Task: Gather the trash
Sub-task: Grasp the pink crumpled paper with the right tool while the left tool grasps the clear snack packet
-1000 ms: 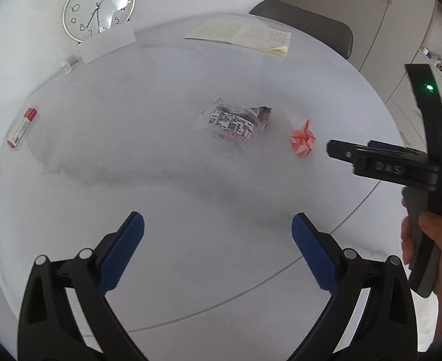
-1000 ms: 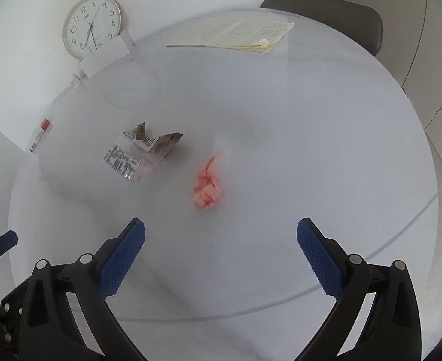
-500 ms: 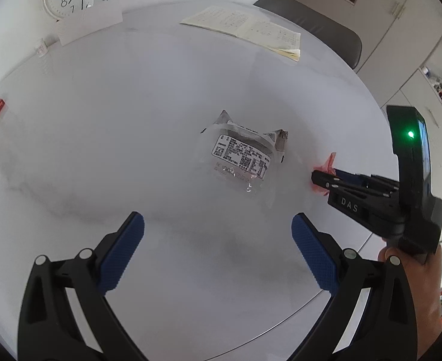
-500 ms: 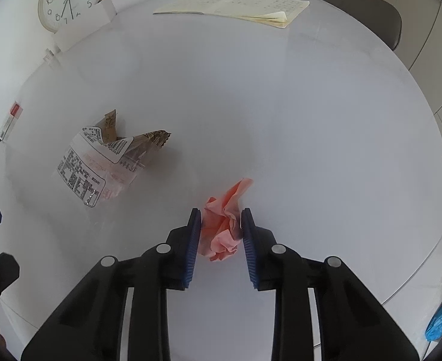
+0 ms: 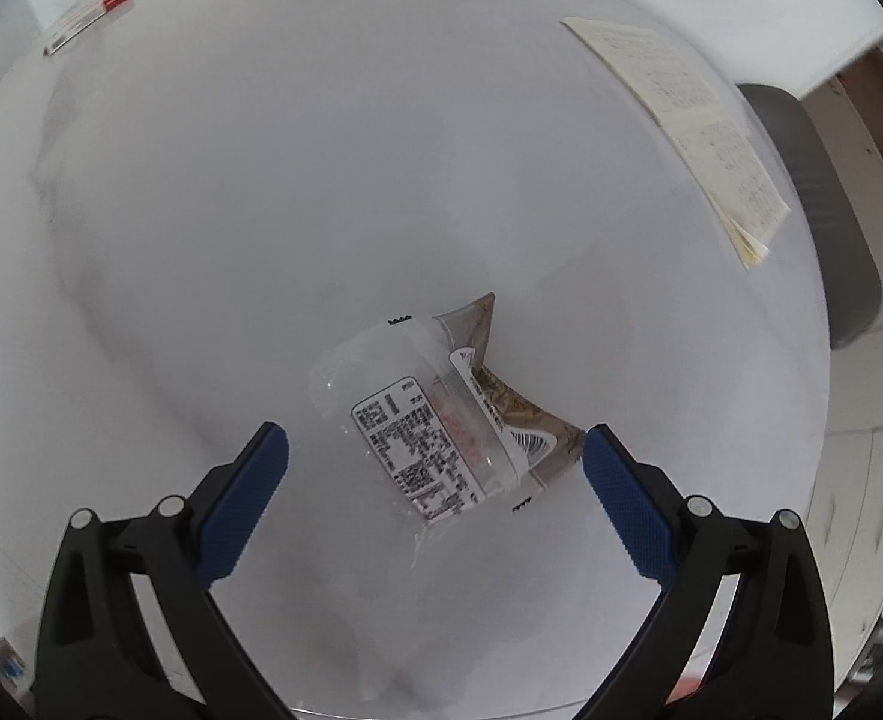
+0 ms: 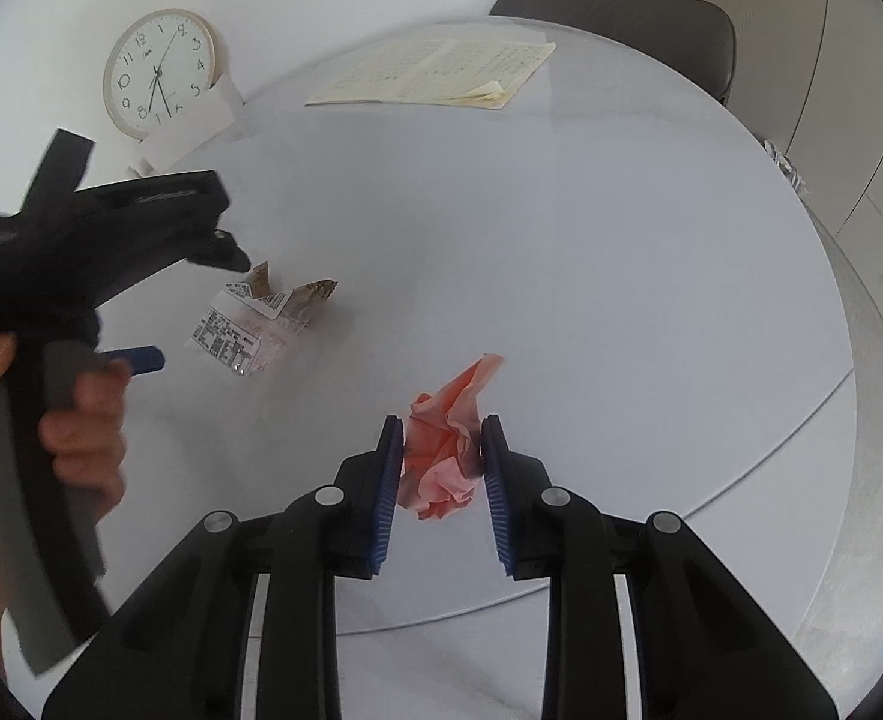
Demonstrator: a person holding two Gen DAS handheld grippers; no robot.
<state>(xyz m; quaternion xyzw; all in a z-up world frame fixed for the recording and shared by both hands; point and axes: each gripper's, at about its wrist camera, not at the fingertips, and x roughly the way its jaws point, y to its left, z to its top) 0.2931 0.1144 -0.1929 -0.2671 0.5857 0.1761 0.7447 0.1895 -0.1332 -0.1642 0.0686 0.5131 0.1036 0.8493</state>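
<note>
- 2 pieces of trash show: 1 crumpled pink paper (image 6: 447, 456) and 1 clear plastic wrapper (image 5: 441, 420) with a printed label.
- The right gripper (image 6: 441, 474) is clamped narrow on the pink paper, low in the middle of the right wrist view, pads pressing both sides.
- The left gripper (image 5: 435, 498) stands wide apart; the wrapper lies on the table between and just beyond its 2 blue pads, touching neither.
- In the right wrist view a hand (image 6: 75, 432) at the left edge grips the left tool's handle over the wrapper, centre left.
- Other things: 1 open booklet (image 6: 441, 72) at the top, 1 wall clock (image 6: 159, 72) upper left with 1 white card (image 6: 186, 132) leaning by it, 1 small red-capped tube (image 5: 90, 15) upper left in the left wrist view.
- The round white table (image 6: 561, 240) is marbled grey; 1 grey chair (image 6: 615, 6) stands behind it, cabinets to the right.
- The table's middle and right side lie bare; its rim curves lower right.
</note>
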